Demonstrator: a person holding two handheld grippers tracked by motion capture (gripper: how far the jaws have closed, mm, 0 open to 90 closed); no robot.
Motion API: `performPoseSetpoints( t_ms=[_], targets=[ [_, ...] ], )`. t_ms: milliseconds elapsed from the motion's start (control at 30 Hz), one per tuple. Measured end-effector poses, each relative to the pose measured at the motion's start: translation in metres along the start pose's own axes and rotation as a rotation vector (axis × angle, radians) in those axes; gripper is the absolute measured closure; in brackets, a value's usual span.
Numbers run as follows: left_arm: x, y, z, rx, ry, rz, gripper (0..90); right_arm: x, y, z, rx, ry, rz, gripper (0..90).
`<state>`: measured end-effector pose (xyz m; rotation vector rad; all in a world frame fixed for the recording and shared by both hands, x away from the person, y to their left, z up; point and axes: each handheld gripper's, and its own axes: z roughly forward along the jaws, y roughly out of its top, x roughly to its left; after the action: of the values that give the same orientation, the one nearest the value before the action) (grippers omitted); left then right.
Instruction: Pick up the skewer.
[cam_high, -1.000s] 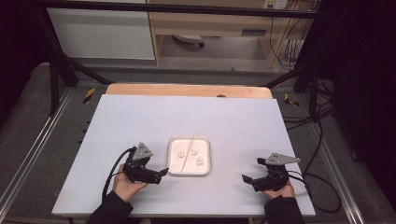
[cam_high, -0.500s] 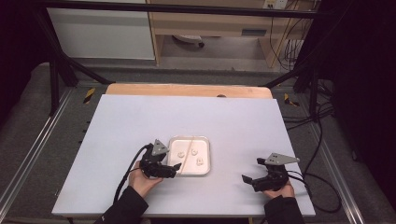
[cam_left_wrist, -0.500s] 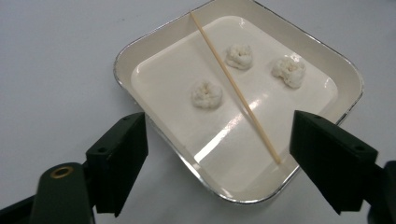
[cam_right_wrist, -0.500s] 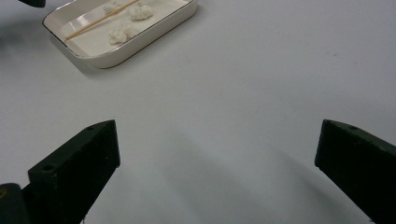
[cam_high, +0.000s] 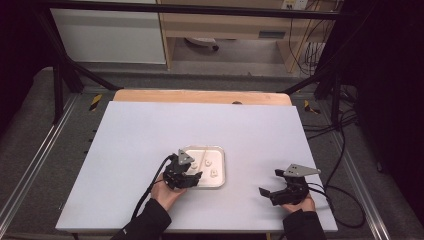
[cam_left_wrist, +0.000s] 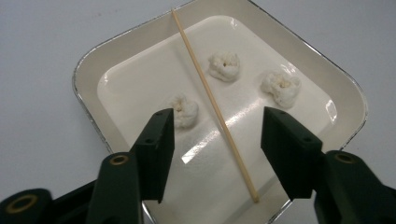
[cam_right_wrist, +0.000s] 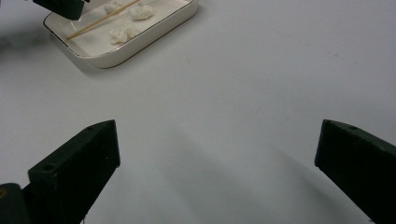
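The skewer (cam_left_wrist: 212, 100) is straddled by the half-closed, just-narrowing left gripper (cam_left_wrist: 217, 135), untouched, running near to far; the right gripper (cam_right_wrist: 217, 154) is held open.

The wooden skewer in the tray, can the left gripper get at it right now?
Probably yes: the left gripper straddles the wooden skewer, nothing lies over it, though one white lump sits near the left finger.

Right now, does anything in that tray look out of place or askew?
Only the wooden skewer: it lies diagonally across the tray, far end propped on the rim, among three white lumps. Nothing looks spilled or damaged.
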<state>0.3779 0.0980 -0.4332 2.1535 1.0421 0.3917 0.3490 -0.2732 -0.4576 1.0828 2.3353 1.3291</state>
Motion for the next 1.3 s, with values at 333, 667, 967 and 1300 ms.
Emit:
performPoseSetpoints(
  t_ms=[333, 667, 967, 1300],
  targets=[
    [-0.009, 0.001, 0.011, 0.017, 0.031, -0.007, 67.9, 0.000, 0.000, 0.000, -0.001, 0.004, 0.002, 0.8],
    [-0.015, 0.001, 0.016, 0.021, 0.069, -0.014, 77.4, 0.000, 0.000, 0.000, -0.001, 0.006, 0.001, 0.9],
    [-0.018, -0.002, 0.017, 0.000, 0.090, -0.043, 86.7, 0.000, 0.000, 0.001, 0.003, 0.006, -0.005, 0.9],
    [-0.015, -0.004, 0.012, -0.048, 0.080, -0.060, 88.2, 0.000, 0.000, 0.001, 0.006, 0.007, -0.006, 0.9]
  ],
)
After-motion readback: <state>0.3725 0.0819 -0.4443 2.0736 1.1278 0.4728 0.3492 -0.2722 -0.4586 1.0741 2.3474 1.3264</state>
